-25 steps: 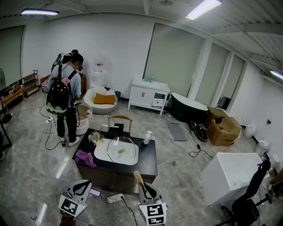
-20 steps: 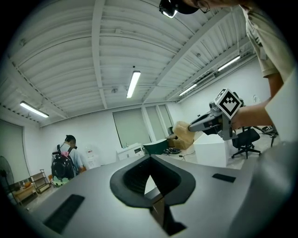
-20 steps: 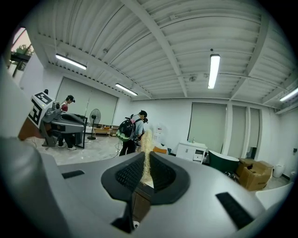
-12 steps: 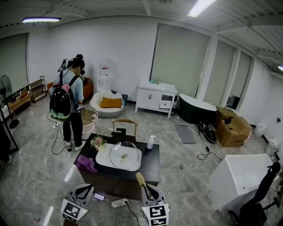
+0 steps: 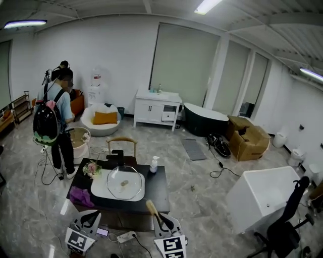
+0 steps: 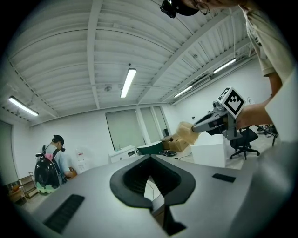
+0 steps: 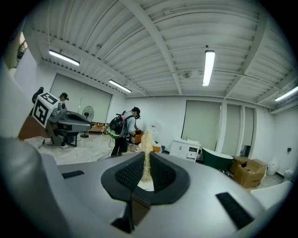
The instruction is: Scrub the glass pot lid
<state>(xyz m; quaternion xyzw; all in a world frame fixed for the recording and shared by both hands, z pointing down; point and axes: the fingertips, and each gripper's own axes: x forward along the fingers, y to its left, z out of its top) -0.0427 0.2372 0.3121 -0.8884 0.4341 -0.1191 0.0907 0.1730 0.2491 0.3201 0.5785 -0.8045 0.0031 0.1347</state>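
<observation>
The left claw (image 6: pixel 150 180) stands slightly apart and empty — beyond it the right claw (image 6: pixel 197 126) pinches a tan sponge (image 6: pixel 182 137).

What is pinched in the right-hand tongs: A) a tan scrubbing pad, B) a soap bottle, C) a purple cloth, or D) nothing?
A: the right gripper view shows the right tongs shut on a tan scrubbing pad that sticks out past their tips.

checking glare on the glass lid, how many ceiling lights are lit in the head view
3. The left light at the upper left, the middle light at the top edge, the right light by the right edge. More may lie outside the frame.
</observation>
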